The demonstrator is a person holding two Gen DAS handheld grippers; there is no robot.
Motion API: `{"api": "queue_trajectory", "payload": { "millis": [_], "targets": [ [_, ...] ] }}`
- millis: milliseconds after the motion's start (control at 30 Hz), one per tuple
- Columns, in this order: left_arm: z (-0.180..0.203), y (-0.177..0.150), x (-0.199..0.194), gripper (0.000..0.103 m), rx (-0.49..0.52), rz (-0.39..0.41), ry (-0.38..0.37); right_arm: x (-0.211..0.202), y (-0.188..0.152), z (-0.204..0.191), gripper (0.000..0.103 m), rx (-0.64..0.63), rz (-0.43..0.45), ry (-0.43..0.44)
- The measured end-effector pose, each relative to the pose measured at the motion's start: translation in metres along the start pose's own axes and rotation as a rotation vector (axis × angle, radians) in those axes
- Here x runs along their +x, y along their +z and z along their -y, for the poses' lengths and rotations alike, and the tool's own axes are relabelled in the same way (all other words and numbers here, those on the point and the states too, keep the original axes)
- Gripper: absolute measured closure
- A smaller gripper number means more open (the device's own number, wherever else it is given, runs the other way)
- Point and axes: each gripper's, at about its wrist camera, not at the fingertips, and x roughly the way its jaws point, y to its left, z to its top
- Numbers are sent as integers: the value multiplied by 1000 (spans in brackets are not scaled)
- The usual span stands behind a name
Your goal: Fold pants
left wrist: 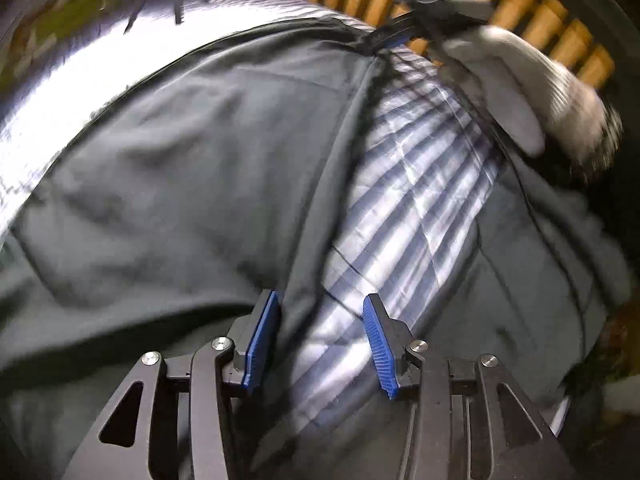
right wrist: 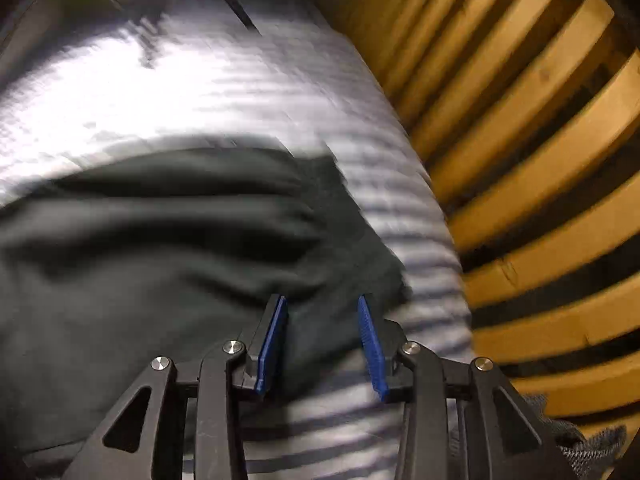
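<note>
In the left wrist view, the left tool (left wrist: pixel 322 340) points down with its two blue pads (left wrist: pixel 260 344) standing apart and nothing pressed between them. The pad on the picture's left lies just beside the edge of one leg of the dark grey pants (left wrist: pixel 180 184), though the blur hides whether it touches the cloth. The other pad is over bare striped bedsheet (left wrist: pixel 408 196), which shows as a wedge between the two legs. The pants lie spread on the bed, one leg filling the left and middle of the picture, the other running down the right side. The cloth is creased and rumpled in soft folds. Farther off, where the two legs meet, the right tool (left wrist: pixel 384 42) reaches down to the pants, held by a hand in a light grey glove (left wrist: pixel 516 80). Beyond it is a row of wooden slats (left wrist: pixel 540 24).

In the right wrist view, the right tool (right wrist: pixel 322 336) also has its blue pads (right wrist: pixel 272 344) parted, gripping nothing. Between and beneath them lies a corner of the dark pants (right wrist: pixel 160 232), over the striped sheet (right wrist: pixel 424 240). Motion blur makes it impossible to tell whether either pad touches the cloth. The pants stretch away to the left in long ridges. Past them the sheet glares white under strong light. To the right of the bed's edge run the wooden slats (right wrist: pixel 532 184).
</note>
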Motion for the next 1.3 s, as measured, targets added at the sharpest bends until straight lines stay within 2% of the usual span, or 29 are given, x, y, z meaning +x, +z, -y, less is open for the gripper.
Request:
{"api": "queue_trajectory", "payload": {
  "millis": [67, 133, 233, 300, 333, 400, 467, 567, 667, 800, 900, 967, 1067, 1167, 1300],
  "targets": [
    [8, -8, -22, 56, -17, 28, -26, -8, 0, 12, 69, 48, 29, -29],
    [10, -20, -55, 54, -27, 84, 4, -33, -3, 28, 69, 103, 79, 13],
    [-2, -52, -117, 54, -81, 172, 69, -81, -10, 50, 68, 173, 147, 121],
    [-26, -92, -165, 51, -168, 223, 132, -120, -28, 64, 67, 221, 198, 238],
    [-44, -121, -191, 49, -254, 241, 176, -125, -23, 56, 64, 239, 206, 289],
    [-75, -170, -224, 49, -397, 249, 214, -148, -37, 57, 64, 255, 197, 380],
    [-106, -239, -257, 49, -594, 263, 283, -170, -55, 47, 64, 246, 204, 415],
    [-128, -324, -286, 49, -788, 283, 313, -208, -88, 33, 64, 224, 225, 470],
    [-128, -399, -314, 48, -875, 302, 369, -244, -128, 25, 64, 241, 237, 527],
    [-119, -470, -331, 45, -947, 337, 382, -278, -195, 26, 63, 277, 223, 528],
    [-119, -512, -334, 42, -987, 351, 376, -287, -244, 35, 59, 315, 199, 501],
    [-119, -528, -331, 37, -1013, 354, 352, -286, -270, 41, 58, 340, 180, 490],
    [-122, -539, -315, 32, -1034, 343, 315, -278, -311, 51, 57, 385, 131, 464],
    [-129, -542, -297, 31, -1074, 319, 297, -272, -338, 64, 57, 437, 97, 445],
    [-136, -547, -274, 31, -1131, 311, 226, -264, -368, 81, 56, 505, 66, 429]
  ]
}}
